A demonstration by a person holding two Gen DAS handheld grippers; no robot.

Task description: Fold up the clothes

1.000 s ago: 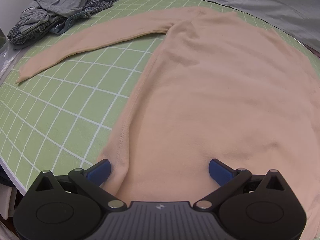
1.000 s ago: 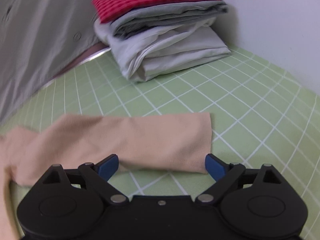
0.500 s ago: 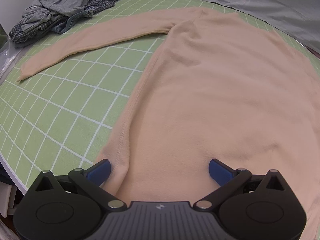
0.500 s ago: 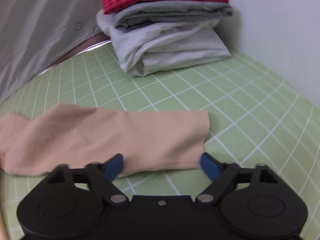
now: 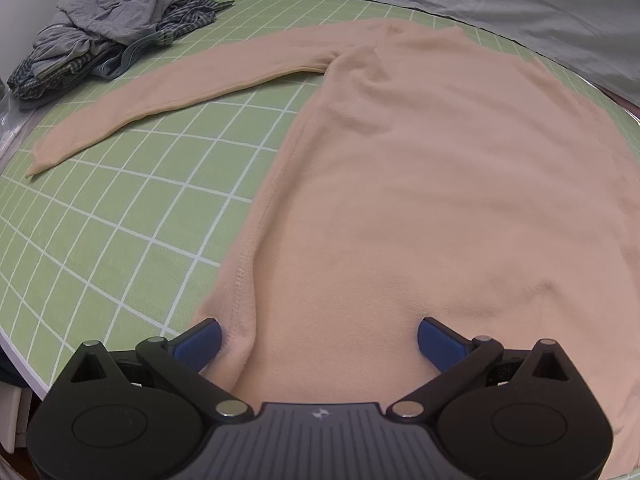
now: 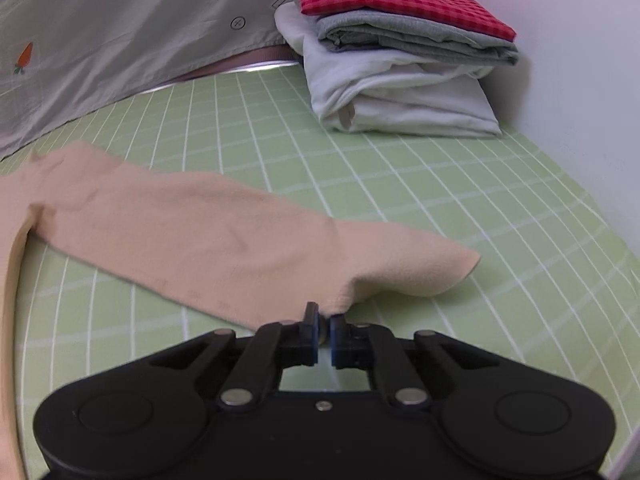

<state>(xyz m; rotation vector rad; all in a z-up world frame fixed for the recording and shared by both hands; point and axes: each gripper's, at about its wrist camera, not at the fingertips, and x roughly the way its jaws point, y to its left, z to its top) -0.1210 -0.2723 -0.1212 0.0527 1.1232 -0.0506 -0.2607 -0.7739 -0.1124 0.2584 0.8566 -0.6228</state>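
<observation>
A peach long-sleeved top point(image 5: 420, 184) lies flat on the green grid mat point(image 5: 120, 216). Its left sleeve point(image 5: 180, 92) stretches out to the left. My left gripper point(image 5: 318, 338) is open, with its blue pads on either side of the top's lower left hem and side seam, holding nothing. In the right wrist view my right gripper point(image 6: 325, 330) is shut on the near edge of the top's right sleeve point(image 6: 224, 236), close to the cuff, and the cloth there is lifted a little off the mat.
A heap of unfolded grey and plaid clothes point(image 5: 104, 36) lies at the mat's far left. A stack of folded clothes point(image 6: 400, 64) with a red checked piece on top stands at the far right by a white wall. A grey sheet point(image 6: 120, 40) lies behind.
My right gripper has closed from wide open onto the sleeve's near edge and raised it slightly. My left gripper has stayed open and has barely moved.
</observation>
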